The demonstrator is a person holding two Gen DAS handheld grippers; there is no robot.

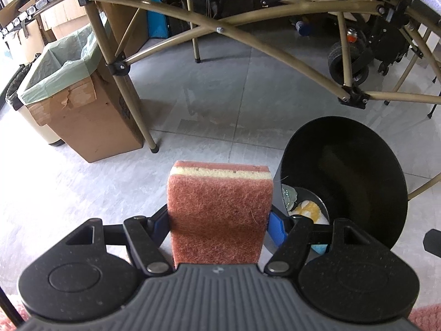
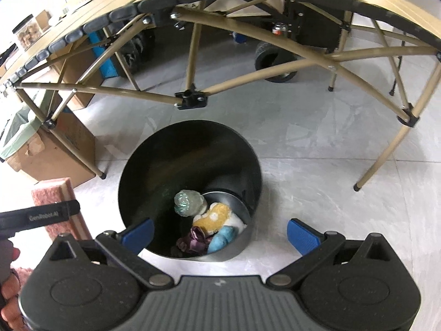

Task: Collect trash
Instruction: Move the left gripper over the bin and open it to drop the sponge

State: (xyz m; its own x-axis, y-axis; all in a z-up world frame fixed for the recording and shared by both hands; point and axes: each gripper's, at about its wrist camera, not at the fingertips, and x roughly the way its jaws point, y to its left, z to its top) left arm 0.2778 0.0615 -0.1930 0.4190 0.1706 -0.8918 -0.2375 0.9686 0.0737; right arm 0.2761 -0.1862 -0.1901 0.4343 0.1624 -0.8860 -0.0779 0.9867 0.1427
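— What's in the black bin (image 2: pixel 165 165)?
— Crumpled wrappers at the bottom: greenish, yellow-white, blue, purple. It sits on the floor directly ahead of the right gripper (image 2: pixel 220 233), whose jaws stand released, empty.
— And the sponge (image 1: pixel 219 212)?
— Clenched between the left gripper (image 1: pixel 220 222) pads, long axis pointing forward, scouring face up — the bin just right of it.
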